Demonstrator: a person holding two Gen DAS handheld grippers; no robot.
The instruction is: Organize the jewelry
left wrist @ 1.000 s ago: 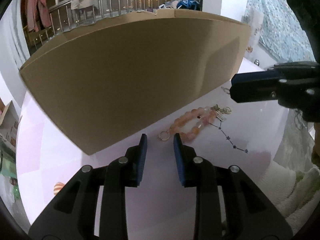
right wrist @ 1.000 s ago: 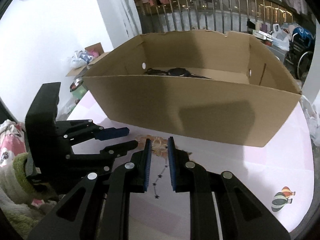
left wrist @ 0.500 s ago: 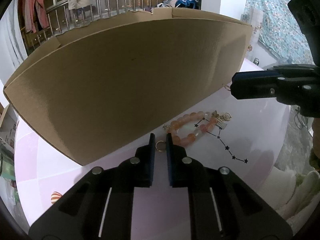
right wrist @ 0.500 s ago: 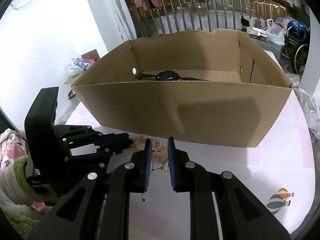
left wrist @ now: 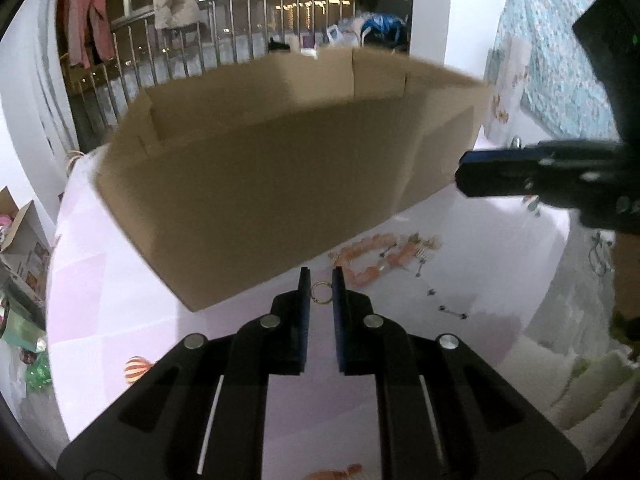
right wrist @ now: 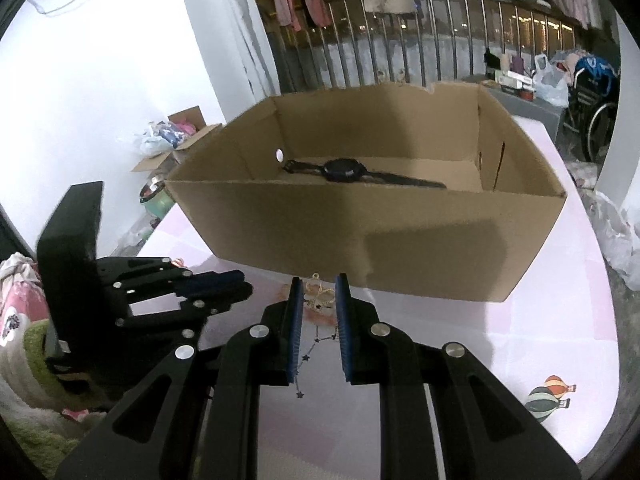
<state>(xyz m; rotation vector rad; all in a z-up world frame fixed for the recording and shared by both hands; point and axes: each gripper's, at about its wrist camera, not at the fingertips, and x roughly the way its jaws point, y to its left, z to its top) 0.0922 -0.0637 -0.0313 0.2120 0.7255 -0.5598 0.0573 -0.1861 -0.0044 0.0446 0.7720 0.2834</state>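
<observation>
A small gold ring [left wrist: 321, 293] is pinched between the blue pads of my left gripper [left wrist: 321, 280], just off the pink tablecloth [left wrist: 120, 288]. My right gripper [right wrist: 318, 294] is shut on a gold butterfly-shaped ornament [right wrist: 319, 295]. Both grippers hover close together in front of the open cardboard box [right wrist: 360, 232]. A black watch [right wrist: 340, 170] lies inside the box. A pink bead bracelet [left wrist: 360, 258] with gold charms rests on the cloth by the box's near wall. The left gripper [right wrist: 246, 283] shows at the left of the right wrist view, the right gripper [left wrist: 464, 176] at the right of the left wrist view.
The box wall [left wrist: 260, 184] stands right ahead of both grippers. A fluffy green-and-white cloth [left wrist: 580, 380] lies beyond the table's right edge. Behind the table is a metal railing [right wrist: 440, 40] hung with clothes. A small open carton [right wrist: 176, 148] sits on the floor.
My left jaws closed onto the gold ring, then rose with it, so more of the box rim shows. The right gripper kept its hold and looks further into the box.
</observation>
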